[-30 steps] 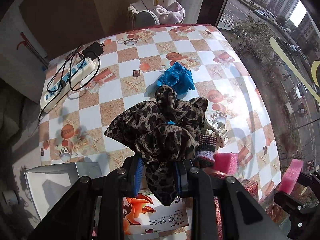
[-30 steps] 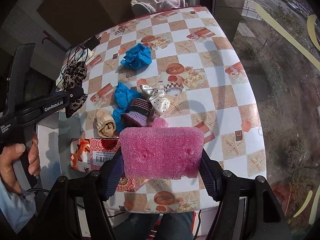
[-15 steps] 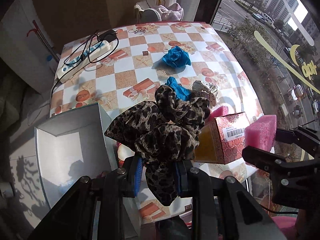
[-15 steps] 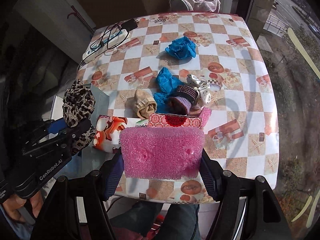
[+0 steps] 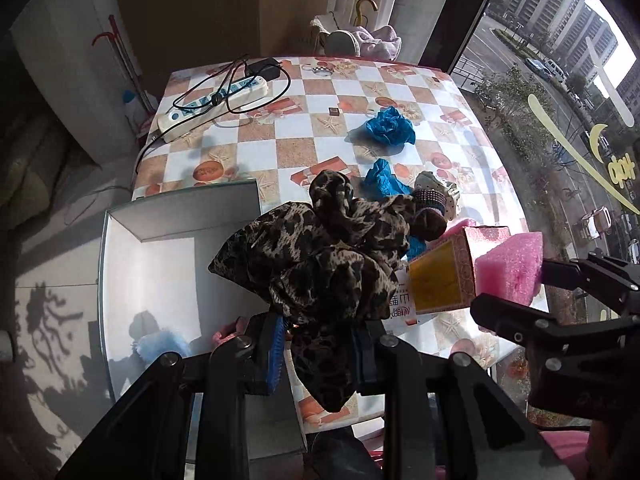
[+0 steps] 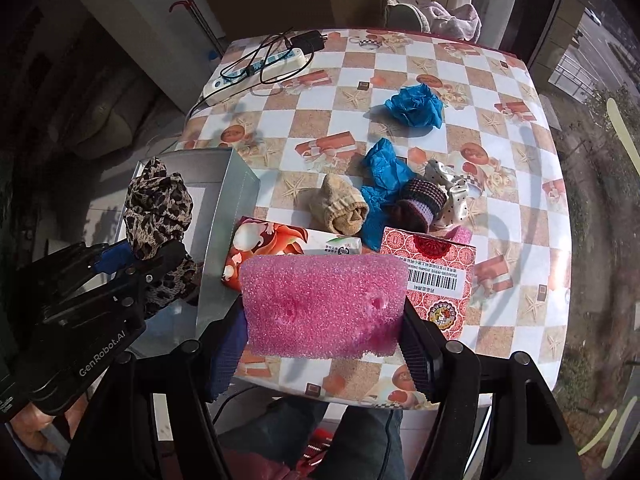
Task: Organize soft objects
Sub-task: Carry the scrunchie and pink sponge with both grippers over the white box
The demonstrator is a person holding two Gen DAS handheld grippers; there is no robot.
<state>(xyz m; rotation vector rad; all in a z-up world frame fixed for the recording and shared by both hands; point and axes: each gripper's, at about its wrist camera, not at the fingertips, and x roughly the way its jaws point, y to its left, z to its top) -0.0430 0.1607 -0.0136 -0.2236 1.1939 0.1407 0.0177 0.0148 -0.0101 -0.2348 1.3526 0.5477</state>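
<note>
My left gripper (image 5: 320, 344) is shut on a leopard-print scrunchie (image 5: 320, 256) and holds it over the grey box (image 5: 120, 272) at the table's left side; it also shows in the right wrist view (image 6: 158, 212). My right gripper (image 6: 324, 344) is shut on a pink sponge (image 6: 322, 306), above the table's near edge; the sponge also shows in the left wrist view (image 5: 510, 268). A blue fluffy item (image 5: 162, 346) and something pink lie in the box.
On the checkered table (image 6: 520, 200) lie two blue crumpled pieces (image 6: 416, 106), a beige sock (image 6: 340, 208), a purple knit cuff (image 6: 420, 204), a white dotted bow (image 6: 450, 196), two cartons (image 6: 440, 280) and a power strip with cables (image 6: 260, 68).
Both grippers have drawn back toward the near side and left. The scrunchie now hangs over the grey box; the sponge stays clamped.
</note>
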